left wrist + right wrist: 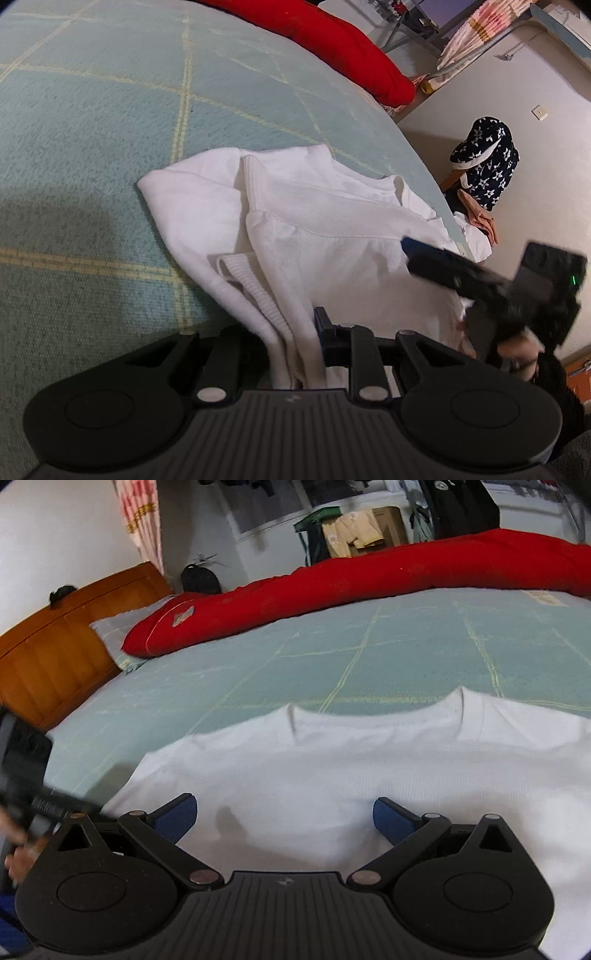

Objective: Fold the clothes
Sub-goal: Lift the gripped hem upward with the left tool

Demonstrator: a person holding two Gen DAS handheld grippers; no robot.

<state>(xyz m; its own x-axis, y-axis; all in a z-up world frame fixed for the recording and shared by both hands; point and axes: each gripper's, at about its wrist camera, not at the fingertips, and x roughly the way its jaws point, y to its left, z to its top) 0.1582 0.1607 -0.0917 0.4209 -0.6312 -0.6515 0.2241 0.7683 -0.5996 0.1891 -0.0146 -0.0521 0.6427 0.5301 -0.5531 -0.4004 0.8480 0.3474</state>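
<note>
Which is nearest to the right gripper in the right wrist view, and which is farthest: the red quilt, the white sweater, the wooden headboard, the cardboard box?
1. White sweater: directly under the open right gripper, on the bed.
2. Red quilt: across the bed's far side.
3. Wooden headboard: far left; too close to the quilt's left end to rank firmly.
4. Cardboard box: behind the quilt, at the wall.

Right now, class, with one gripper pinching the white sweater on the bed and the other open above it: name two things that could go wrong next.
1. The left gripper clamps a bunched sleeve cuff and side edge of the white sweater; pulling may drag the whole garment out of shape instead of folding it.
2. The sweater lies near the bed edge; a tug that way could slide it off.
The right gripper hangs open and restrains nothing.
</note>
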